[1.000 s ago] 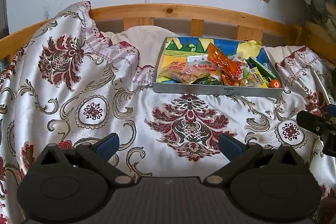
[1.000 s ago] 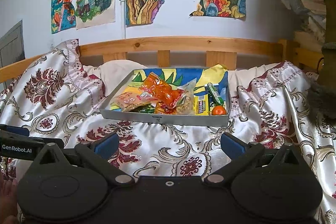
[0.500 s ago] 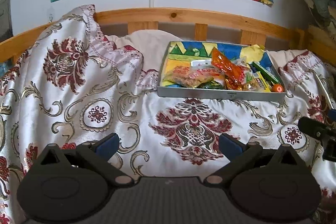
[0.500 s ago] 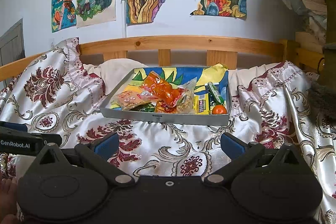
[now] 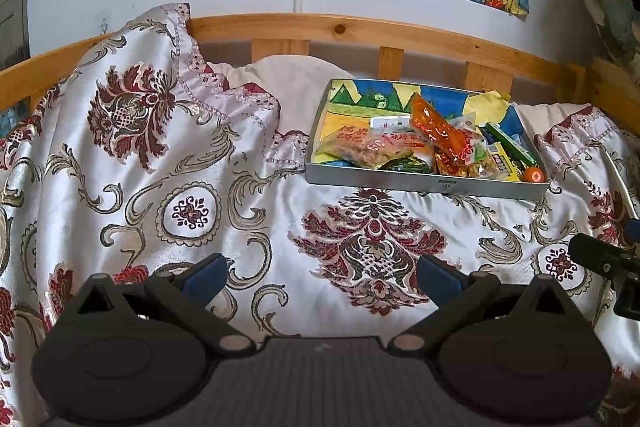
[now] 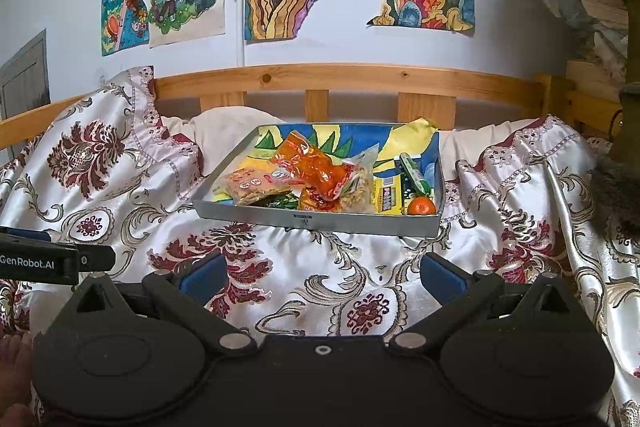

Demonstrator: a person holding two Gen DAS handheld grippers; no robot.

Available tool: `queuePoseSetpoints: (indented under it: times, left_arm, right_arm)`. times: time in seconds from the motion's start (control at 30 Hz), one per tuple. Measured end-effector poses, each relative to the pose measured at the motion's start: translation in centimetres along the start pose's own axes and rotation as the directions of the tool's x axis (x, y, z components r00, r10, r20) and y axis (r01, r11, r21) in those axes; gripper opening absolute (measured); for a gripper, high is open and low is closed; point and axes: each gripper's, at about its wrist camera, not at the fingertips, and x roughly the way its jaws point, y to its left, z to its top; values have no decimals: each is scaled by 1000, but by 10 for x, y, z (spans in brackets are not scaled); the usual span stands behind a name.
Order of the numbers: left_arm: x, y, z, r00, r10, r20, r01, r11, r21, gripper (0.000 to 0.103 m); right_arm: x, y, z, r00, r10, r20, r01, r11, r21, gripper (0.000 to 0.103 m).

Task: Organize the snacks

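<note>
A grey metal tray [image 5: 424, 183] [image 6: 320, 223] sits on the patterned bedspread, lined with a colourful drawing. It holds several snack packets: an orange packet [image 5: 436, 131] [image 6: 316, 167] on top, a beige crumbly packet [image 5: 360, 149] [image 6: 252, 183], a yellow box [image 6: 386, 197], a green stick pack [image 5: 510, 143] [image 6: 414, 171] and a small orange ball [image 5: 533, 174] [image 6: 421, 206]. My left gripper [image 5: 324, 275] is open and empty, low and short of the tray. My right gripper [image 6: 320, 273] is open and empty, in front of the tray.
The white, red-flowered bedspread [image 5: 180, 187] covers the bed, bunched high at the left. A wooden bed rail [image 6: 320, 79] runs behind the tray, with drawings on the wall above. The other gripper shows at the right edge [image 5: 604, 259] and the left edge [image 6: 52, 261].
Both views have drifted slightly: the tray sits a little lower in each frame. Both grippers stay open and empty; nothing in the tray has moved.
</note>
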Motion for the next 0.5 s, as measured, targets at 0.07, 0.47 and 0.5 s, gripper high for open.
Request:
queuePoseSetpoints:
  times: [0.07, 0.47, 0.5]
  left_arm:
    - [0, 1, 0, 1000, -2, -2, 2, 1000, 0, 102]
    - [1, 3, -1, 1000, -7, -9, 7, 1000, -14, 102]
    - [1, 3, -1, 1000, -7, -10, 7, 1000, -14, 102]
  right_arm:
    - [0, 0, 0, 1000, 0, -1, 0, 1000, 0, 102]
    - [0, 2, -1, 1000, 1, -7, -1, 1000, -4, 102]
    - [1, 3, -1, 1000, 2, -9, -2, 1000, -5, 102]
